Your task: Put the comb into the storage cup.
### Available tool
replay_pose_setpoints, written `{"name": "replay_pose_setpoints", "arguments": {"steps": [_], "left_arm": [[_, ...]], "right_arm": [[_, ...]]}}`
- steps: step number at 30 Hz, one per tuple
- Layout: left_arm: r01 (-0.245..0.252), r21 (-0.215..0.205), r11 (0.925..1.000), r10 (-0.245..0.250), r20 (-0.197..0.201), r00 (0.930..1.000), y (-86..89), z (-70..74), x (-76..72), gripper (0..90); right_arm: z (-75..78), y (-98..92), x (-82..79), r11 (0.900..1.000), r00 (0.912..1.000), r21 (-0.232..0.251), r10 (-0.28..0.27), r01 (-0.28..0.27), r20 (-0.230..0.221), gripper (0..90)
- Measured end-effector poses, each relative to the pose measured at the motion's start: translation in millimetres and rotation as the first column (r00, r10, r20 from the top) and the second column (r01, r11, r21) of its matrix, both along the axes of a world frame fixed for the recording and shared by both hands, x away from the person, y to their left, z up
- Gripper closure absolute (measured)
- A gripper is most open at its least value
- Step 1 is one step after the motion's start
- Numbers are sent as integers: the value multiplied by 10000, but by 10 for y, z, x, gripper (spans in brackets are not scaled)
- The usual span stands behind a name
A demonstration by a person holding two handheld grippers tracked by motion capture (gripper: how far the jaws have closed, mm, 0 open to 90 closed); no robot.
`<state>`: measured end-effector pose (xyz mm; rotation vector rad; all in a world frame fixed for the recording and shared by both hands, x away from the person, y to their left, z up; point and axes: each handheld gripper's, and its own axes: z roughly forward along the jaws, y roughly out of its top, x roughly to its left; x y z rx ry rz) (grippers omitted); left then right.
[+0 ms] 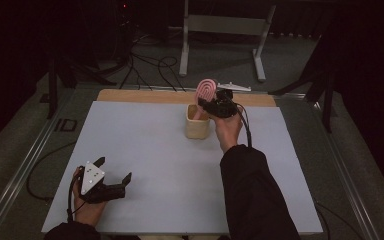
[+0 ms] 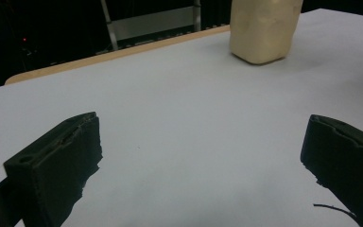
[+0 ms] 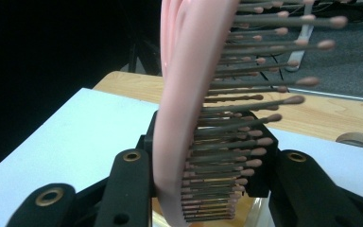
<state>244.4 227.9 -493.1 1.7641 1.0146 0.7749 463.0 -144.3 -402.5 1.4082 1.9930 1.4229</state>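
High view: right gripper (image 1: 211,104) fingers clamp pink hairbrush (image 1: 206,90) upright, head up, over beige cup (image 1: 197,128).

We see a pink hairbrush (image 1: 207,89) with dark, pink-tipped bristles standing nearly upright, its head raised above a cream holder cup (image 1: 197,125) and its handle reaching down into the cup. The cup stands upright near the far middle of the white surface (image 1: 145,150).

Dark room, grey floor (image 1: 300,55) (cables (image 1: 147,67)), metal frame (image 1: 225,25)
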Motion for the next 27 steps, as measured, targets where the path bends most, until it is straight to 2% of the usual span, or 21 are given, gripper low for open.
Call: {"name": "replay_pose_setpoints", "arguments": {"steps": [27], "left_arm": [[-7,-13,10000,7,18,10000,5,2,0,2]], "right_arm": [[-55,23,12,10000,9999,-39,31,-31,-107,623]]}}
